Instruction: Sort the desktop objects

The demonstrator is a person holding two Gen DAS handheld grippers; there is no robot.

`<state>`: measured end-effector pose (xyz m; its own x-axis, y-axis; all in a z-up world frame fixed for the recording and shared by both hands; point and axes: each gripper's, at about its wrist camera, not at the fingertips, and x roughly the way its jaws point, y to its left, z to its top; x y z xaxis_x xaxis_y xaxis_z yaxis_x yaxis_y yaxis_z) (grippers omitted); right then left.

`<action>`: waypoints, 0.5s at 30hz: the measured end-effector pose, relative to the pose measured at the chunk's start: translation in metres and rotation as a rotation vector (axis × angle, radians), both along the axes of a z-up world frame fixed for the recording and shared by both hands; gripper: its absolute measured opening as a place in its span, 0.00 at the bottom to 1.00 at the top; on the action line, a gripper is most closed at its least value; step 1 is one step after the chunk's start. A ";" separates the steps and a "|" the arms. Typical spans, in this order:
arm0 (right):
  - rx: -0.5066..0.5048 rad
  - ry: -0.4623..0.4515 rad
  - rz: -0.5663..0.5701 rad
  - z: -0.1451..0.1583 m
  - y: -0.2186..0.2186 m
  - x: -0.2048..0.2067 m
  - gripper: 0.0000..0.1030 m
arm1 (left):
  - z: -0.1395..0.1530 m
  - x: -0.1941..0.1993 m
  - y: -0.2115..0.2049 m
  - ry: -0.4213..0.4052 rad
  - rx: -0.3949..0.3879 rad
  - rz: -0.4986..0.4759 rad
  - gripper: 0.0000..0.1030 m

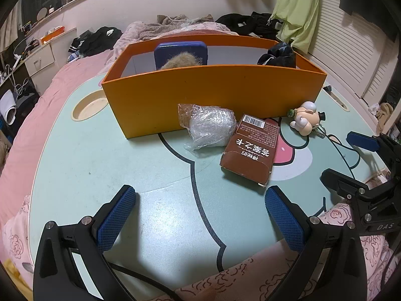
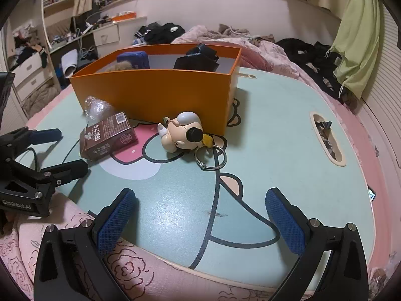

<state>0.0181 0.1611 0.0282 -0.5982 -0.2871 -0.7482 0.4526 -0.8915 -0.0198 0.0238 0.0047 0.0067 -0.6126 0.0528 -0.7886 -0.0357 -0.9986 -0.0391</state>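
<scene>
left gripper (image 1: 200,215): jaws spread wide, holding nothing, hovering over the near edge of the lap table (image 1: 100,155)
right gripper (image 2: 200,215): jaws also released, empty, near edge, right of the left one
orange box (image 1: 200,95): sits along the table's far edge; already holds a blue case (image 1: 180,50), something furry (image 1: 180,61), dark cloth (image 1: 278,55)
left to sort: brown carton (image 1: 250,148) lying flat mid-table; bubble-wrap bundle (image 1: 210,125) touching the box's front wall and just beside the carton; figure keychain (image 2: 180,130) against the box front toward its right end, ring (image 2: 213,158) trailing toward the near edge
step (guess): reach for a loose item, likely carton for left, keychain for right
how to do well: close across the carton's narrow sides, lift above the box wall before moving over it; take the keychain by the body, ring will dangle
in the way: bundle crowds the carton's far-left side; box wall is tall; grippers close together at the near edge, could clash
other: cup recess (image 1: 87,105) at far-left corner; slot with wrappers (image 2: 325,138) by right edge
</scene>
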 end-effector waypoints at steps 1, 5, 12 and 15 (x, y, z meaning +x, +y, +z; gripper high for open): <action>0.000 0.000 0.001 0.000 0.000 0.000 1.00 | 0.000 0.000 0.000 0.000 0.000 0.001 1.00; -0.003 0.000 0.022 -0.001 0.000 -0.003 1.00 | 0.000 0.001 -0.001 0.001 -0.002 0.005 1.00; -0.009 0.012 0.024 -0.002 0.000 -0.005 1.00 | 0.001 0.001 0.000 0.001 -0.002 0.006 1.00; -0.011 0.015 0.020 -0.002 0.000 -0.003 1.00 | 0.000 0.002 -0.002 0.004 0.000 0.007 1.00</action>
<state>0.0146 0.1607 0.0267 -0.6029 -0.3078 -0.7361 0.4704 -0.8823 -0.0164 0.0258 0.0030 0.0072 -0.6162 0.0486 -0.7861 -0.0293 -0.9988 -0.0387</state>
